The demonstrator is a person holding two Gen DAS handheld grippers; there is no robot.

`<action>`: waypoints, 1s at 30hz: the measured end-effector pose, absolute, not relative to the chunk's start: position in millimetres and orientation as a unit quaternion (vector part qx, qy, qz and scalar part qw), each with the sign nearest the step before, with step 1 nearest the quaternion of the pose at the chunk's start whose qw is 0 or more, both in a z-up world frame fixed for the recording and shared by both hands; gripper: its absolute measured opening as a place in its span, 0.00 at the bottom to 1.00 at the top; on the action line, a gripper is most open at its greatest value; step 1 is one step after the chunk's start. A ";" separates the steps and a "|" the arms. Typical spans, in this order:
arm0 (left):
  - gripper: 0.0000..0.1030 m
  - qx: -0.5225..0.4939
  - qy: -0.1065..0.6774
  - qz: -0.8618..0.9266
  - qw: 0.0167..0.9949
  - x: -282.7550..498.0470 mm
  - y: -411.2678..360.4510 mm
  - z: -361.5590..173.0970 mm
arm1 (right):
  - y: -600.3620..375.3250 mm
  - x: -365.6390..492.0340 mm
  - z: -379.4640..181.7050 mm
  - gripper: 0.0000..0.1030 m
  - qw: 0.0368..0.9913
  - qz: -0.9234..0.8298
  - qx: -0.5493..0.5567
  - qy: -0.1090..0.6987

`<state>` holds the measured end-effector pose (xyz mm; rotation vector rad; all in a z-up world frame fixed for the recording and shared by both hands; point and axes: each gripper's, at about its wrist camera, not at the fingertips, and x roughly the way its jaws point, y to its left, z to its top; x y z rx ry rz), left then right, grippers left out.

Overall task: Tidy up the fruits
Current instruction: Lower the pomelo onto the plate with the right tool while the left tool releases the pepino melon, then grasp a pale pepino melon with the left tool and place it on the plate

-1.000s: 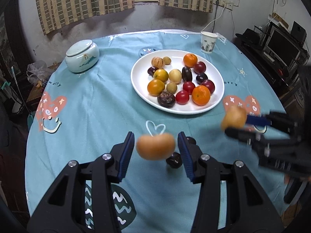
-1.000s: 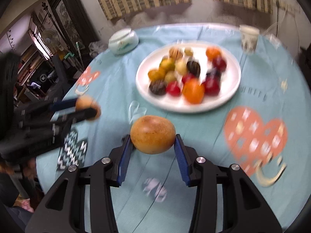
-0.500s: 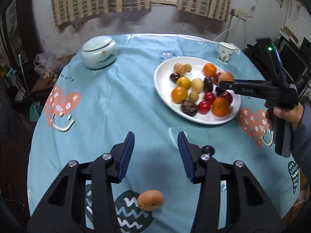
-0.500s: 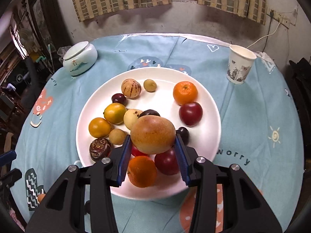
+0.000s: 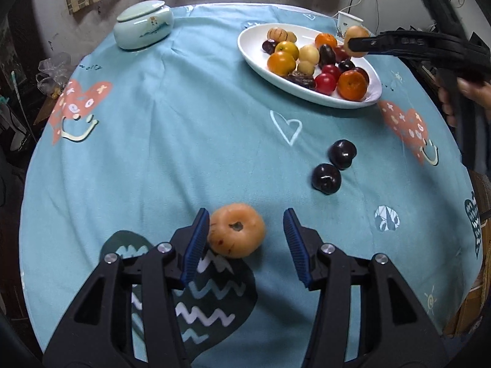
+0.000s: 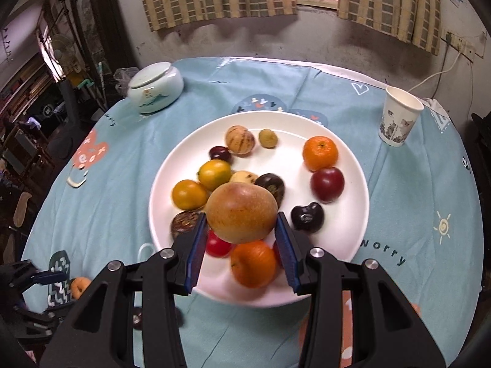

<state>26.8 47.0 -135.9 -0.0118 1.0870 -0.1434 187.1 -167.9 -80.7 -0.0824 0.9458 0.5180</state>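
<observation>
A white plate [image 5: 365,99] holds several fruits: oranges, plums, yellow ones. My left gripper [image 5: 247,245] is open low over the cloth; an orange-tan fruit [image 5: 236,230] lies between its jaws, touching the left pad. Two dark plums [image 5: 326,178] [image 5: 342,154] lie on the cloth to its right. My right gripper [image 6: 241,245] is shut on a round tan fruit [image 6: 241,212] and holds it above the plate [image 6: 353,239]; it shows in the left wrist view [image 5: 356,42] too.
A pale lidded ceramic jar [image 5: 143,28] stands at the table's far left. A paper cup [image 6: 399,120] stands beyond the plate on the right. The round table has a blue printed cloth [image 5: 184,116]. Dark furniture surrounds it.
The left gripper let its orange-tan fruit drop to the cloth, then came down around it. The right gripper carried its tan fruit over the plate.
</observation>
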 end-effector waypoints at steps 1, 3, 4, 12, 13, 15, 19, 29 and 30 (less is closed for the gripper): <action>0.49 0.001 0.517 -0.064 0.854 29.7 45.1 -139.8 | -167.3 180.5 -78.2 0.43 0.857 0.251 -0.040 0.449; 0.42 0.027 0.517 -0.048 0.854 34.8 42.8 -143.9 | -168.4 169.4 -73.7 0.43 0.857 0.256 -0.041 0.445; 0.38 0.027 0.517 -0.043 0.854 37.2 45.1 -142.8 | -169.3 165.3 -72.1 0.43 0.857 0.257 -0.040 0.444; 0.01 0.026 0.505 -0.091 0.858 37.1 42.1 -124.8 | -186.5 154.2 -72.7 0.43 0.860 0.243 -0.025 0.448; 0.13 0.020 0.501 -0.094 0.860 35.3 44.0 -123.5 | -187.5 152.2 -72.5 0.43 0.860 0.244 -0.026 0.447; 0.62 0.016 0.497 -0.092 0.863 30.3 47.8 -121.8 | -188.4 150.0 -73.6 0.43 0.860 0.244 -0.023 0.448; 0.73 0.015 0.489 -0.084 0.868 27.7 50.6 -121.7 | -183.7 148.1 -79.1 0.43 0.855 0.249 -0.018 0.454; 0.63 0.082 0.514 -0.068 0.851 31.8 44.4 -140.8 | -172.6 142.7 -84.6 0.43 0.847 0.267 -0.016 0.460; 0.63 0.083 0.518 -0.070 0.848 33.1 41.6 -145.8 | -171.3 141.6 -85.0 0.43 0.846 0.268 -0.017 0.461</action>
